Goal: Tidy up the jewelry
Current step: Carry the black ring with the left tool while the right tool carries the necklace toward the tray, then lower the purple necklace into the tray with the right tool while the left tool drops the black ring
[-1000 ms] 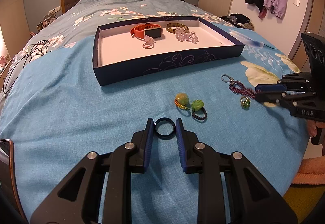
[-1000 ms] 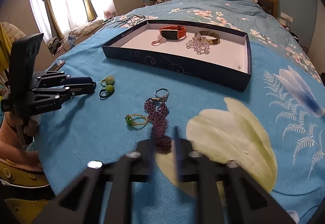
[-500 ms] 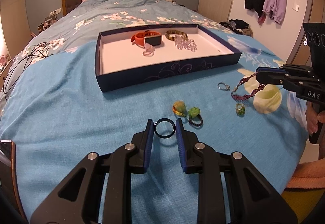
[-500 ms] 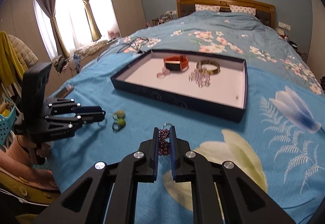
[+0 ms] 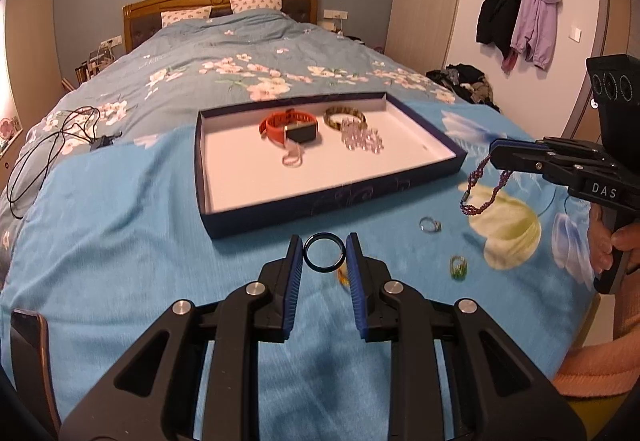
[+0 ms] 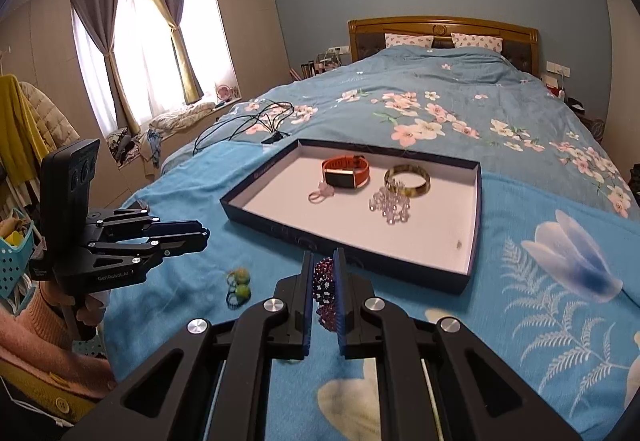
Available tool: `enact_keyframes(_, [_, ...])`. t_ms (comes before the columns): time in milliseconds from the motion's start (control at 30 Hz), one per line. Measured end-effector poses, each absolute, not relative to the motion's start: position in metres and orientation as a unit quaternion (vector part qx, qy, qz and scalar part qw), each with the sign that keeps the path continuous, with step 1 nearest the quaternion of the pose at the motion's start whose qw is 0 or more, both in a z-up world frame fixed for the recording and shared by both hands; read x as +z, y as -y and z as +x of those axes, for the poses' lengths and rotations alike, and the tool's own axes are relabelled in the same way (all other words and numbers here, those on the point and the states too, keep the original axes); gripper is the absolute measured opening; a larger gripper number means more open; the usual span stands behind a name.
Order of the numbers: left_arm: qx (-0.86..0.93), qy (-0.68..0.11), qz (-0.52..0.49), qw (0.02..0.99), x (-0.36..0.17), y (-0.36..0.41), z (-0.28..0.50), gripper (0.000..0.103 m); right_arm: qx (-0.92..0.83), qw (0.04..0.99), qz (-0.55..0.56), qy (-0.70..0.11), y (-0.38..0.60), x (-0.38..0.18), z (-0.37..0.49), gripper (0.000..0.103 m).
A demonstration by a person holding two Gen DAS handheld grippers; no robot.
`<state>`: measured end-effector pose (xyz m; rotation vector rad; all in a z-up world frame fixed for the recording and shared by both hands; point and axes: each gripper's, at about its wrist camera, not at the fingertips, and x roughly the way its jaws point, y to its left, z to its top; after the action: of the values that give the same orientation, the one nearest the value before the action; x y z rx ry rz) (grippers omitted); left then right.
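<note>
Jewelry held above a blue bedspread (image 5: 120,241), in front of a dark box lid (image 5: 332,201).

A black ring (image 5: 324,252) is clamped between the fingers of the left gripper (image 5: 324,253), and a purple beaded bracelet (image 6: 325,291) is pinched in the nearly closed right gripper (image 6: 323,277). Only in the left view is the bracelet seen dangling clear of the bed, with a silver ring (image 5: 430,225) and a green ring (image 5: 457,265) lying beneath. Only in the right view are two green-beaded rings (image 6: 239,283) seen whole. In the lid are laid an orange watch (image 6: 346,171), a brown bangle (image 6: 407,180), clear beads (image 6: 390,204) and a pink ring (image 6: 320,195).
</note>
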<state>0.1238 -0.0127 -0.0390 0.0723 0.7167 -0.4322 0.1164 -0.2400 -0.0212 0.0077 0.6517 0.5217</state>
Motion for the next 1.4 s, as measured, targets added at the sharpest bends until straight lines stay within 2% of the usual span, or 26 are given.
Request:
enact_keyframes(467, [-0.216, -0.327, 0.029, 0.919, -0.016, 0.022, 0.158, 0.022, 0.26, 0.923, 0.017, -0.282, 0.241, 0.007, 0.15, 0.008])
enact_keyframes(1400, [-0.198, -0.364, 0.034, 0.91, -0.037, 0.043, 0.235, 0.022, 0.25, 0.907, 0.055, -0.334, 0.234, -0.02, 0.231, 0.008])
